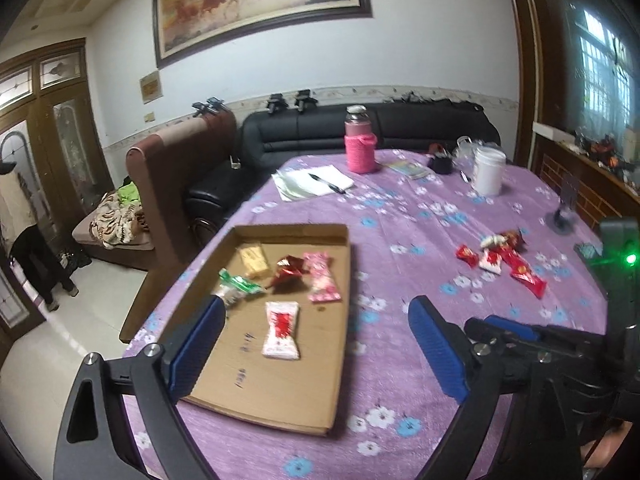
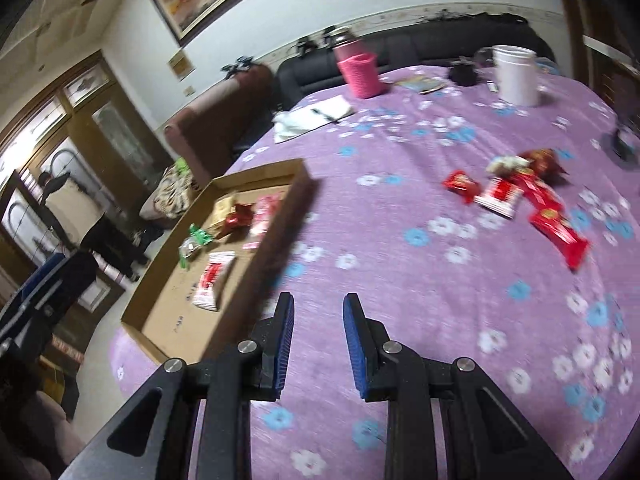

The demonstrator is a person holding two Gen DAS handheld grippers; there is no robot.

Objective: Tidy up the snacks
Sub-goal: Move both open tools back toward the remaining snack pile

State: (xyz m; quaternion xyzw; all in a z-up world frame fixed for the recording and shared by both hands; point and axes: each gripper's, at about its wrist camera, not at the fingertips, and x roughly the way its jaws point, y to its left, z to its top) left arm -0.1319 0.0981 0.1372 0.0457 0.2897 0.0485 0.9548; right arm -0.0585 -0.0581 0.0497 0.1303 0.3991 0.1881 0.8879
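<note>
Currently: left gripper wide, empty, over cardboard tray holding five snacks; right gripper narrow, empty; red snack pile on tablecloth.

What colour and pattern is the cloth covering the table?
The tablecloth is purple with white and blue flowers, shown best in the right wrist view.

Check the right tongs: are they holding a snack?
No. The right tongs stand nearly shut with only bare tablecloth between them; the loose snacks lie farther off.
</note>
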